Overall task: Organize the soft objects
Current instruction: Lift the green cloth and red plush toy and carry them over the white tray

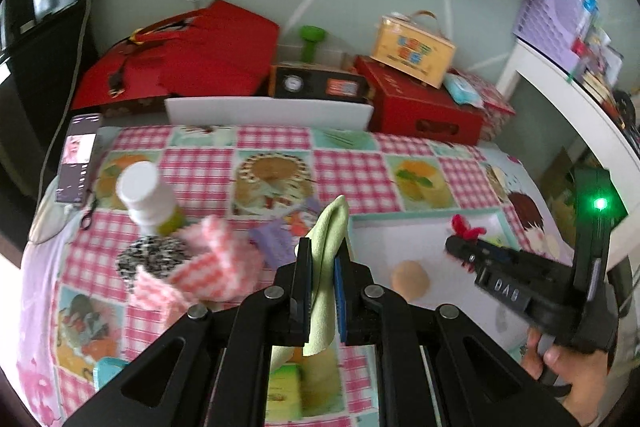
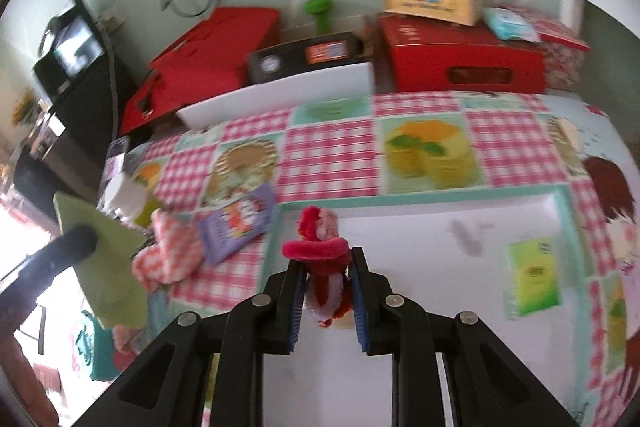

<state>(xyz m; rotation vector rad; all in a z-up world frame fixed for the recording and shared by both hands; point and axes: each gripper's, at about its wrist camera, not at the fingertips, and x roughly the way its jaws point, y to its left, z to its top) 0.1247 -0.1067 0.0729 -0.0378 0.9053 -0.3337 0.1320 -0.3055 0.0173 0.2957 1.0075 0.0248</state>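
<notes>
Toward the left edge of the worktop (image 1: 276, 151), the white bottle (image 1: 145, 197) is standing just behind a speckled scrubber (image 1: 154, 259) and a pink checked cloth (image 1: 208, 267). The left gripper (image 1: 323, 267) is holding its jaws closed on a green cloth (image 1: 327, 267), lifted over the worktop's middle; its hanging tail could be snagging the bottle and tipping it. Over the white tray (image 2: 440, 227) near the right edge, the right gripper (image 2: 326, 291) is pinching a red and pink fuzzy scrunchie (image 2: 320, 251); the springy loop is likely slipping out sideways, and a tan puff (image 1: 410, 281) is lying underneath
</notes>
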